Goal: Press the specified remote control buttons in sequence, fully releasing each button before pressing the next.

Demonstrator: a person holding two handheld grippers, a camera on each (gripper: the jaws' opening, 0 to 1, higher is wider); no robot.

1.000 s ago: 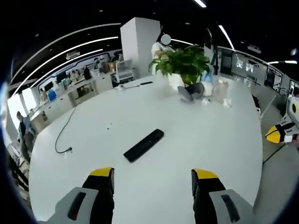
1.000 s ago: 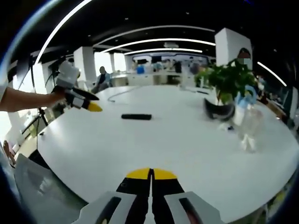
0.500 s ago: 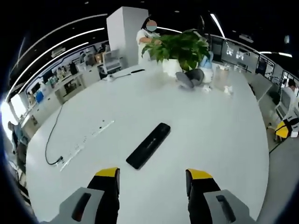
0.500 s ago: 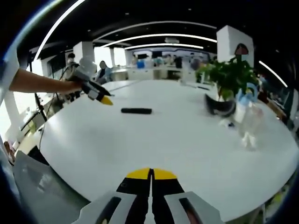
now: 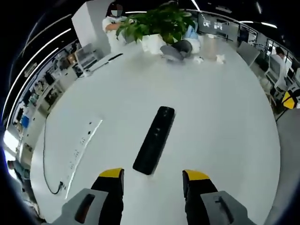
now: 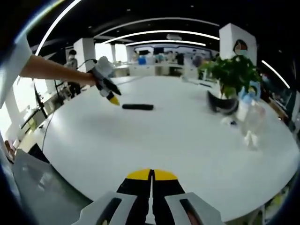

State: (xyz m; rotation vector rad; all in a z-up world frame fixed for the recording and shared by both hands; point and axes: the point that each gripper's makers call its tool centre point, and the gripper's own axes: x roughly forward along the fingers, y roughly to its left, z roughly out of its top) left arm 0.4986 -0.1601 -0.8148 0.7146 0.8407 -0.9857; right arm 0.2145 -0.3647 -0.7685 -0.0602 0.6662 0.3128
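Wide white round counter in an open-plan office under strip lights. Black remote control flat near counter's middle, bare surface all round. Potted plant at far edge. No legible writing. Left gripper jaws apart just short of remote; right gripper jaws closed.

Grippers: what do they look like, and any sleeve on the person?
Left gripper: two black fingers with yellow tips on light grey housings with dark oblong slots. Right gripper: same black fingers, yellow tips, grey housings. The arm holding the left gripper has a white short sleeve.
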